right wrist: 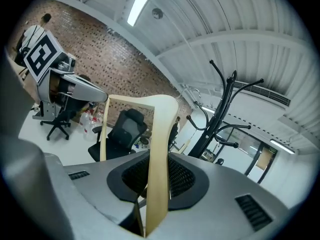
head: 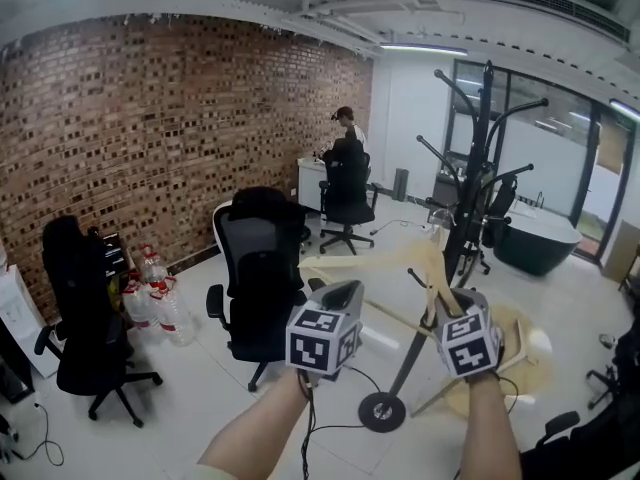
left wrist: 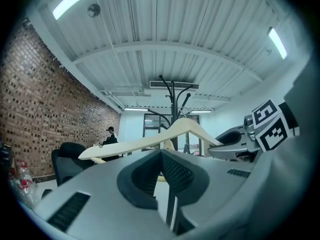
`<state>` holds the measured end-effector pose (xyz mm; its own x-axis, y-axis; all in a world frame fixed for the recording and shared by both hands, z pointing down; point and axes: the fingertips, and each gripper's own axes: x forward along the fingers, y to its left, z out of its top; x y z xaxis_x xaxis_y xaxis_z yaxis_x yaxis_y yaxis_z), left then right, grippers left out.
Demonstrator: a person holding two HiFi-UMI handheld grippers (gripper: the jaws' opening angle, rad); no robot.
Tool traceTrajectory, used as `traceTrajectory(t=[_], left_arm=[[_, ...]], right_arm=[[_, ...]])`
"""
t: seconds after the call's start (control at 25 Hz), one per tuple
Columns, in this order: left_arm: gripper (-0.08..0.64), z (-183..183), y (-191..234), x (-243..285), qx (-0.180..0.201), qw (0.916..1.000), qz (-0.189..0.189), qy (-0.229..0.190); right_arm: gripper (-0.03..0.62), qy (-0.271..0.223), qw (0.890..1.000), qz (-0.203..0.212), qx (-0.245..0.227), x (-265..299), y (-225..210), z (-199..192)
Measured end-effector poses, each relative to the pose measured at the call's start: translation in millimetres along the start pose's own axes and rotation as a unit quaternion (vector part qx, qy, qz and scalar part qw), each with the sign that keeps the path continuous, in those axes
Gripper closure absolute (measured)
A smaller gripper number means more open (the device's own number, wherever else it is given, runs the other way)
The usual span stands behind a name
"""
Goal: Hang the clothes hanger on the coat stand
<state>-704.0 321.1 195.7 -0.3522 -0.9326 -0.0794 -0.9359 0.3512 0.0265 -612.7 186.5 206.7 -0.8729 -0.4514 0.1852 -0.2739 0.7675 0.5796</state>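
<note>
A pale wooden clothes hanger (head: 385, 260) is held up in front of me, its arm clamped edge-on in my right gripper (head: 440, 306), which is shut on it. In the right gripper view the hanger (right wrist: 160, 149) rises straight out of the jaws of that gripper (right wrist: 152, 186). My left gripper (head: 343, 292) floats just left of the hanger, shut and empty; from the left gripper view (left wrist: 168, 184) the hanger (left wrist: 145, 143) lies beyond the jaws. The black coat stand (head: 478, 168) with curved hooks stands just behind the hanger, its round base (head: 382, 411) on the floor.
Black office chairs stand at centre (head: 262, 268) and left (head: 85, 318), with water bottles (head: 155, 293) by the brick wall. A person (head: 346, 126) sits at a far desk. A round wooden table (head: 520, 358) is beside the stand's base.
</note>
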Motion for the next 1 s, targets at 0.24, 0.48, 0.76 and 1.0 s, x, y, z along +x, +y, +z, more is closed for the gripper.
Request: traceTrajectory(t=[0.24,0.48,0.76,1.0], left_arm=[[0.546,22.8,0.0,58.0,0.000,0.9999,-0.011,0.003],[0.546,5.7,3.3,115.6,0.004,0.9999,-0.014,-0.006],[0.546,8.6,64.8,130.5,-0.006,0.9987,-0.050,-0.002],[0.546,32.2,149.8,130.2,-0.008,0.9954,-0.095,-0.004]], right_arm=[[0.529,0.000,1.000,-0.005,0.009,34.9,-43.7,15.0],[0.529,-0.006,1.000,0.003,0.007,90.2,-57.9,-10.3],[0.529,0.024,0.999,-0.024,0.010,142.0,-35.1,20.7],[0.529,0.055,0.996,-0.070,0.030,180.1,-0.7,72.1]])
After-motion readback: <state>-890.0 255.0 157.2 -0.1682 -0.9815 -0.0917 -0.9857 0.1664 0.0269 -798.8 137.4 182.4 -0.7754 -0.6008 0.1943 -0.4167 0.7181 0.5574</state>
